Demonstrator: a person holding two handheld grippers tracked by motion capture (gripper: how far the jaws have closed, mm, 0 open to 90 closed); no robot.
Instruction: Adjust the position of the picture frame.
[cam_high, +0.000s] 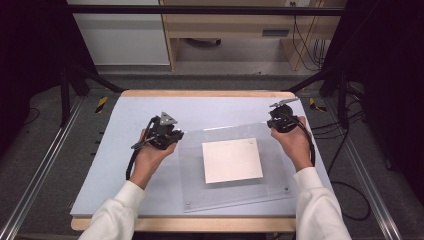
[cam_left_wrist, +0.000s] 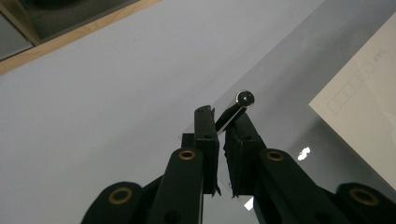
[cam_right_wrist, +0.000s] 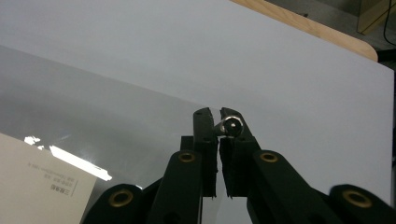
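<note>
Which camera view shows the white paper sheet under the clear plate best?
The high view: the whole white paper sheet lies there under the clear plate. The left gripper view shows one part at its right edge, the right gripper view one corner at lower left.

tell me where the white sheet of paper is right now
In the high view the white sheet of paper lies under the clear acrylic plate, centre-right on the blue-grey mat, between the two grippers.
</note>
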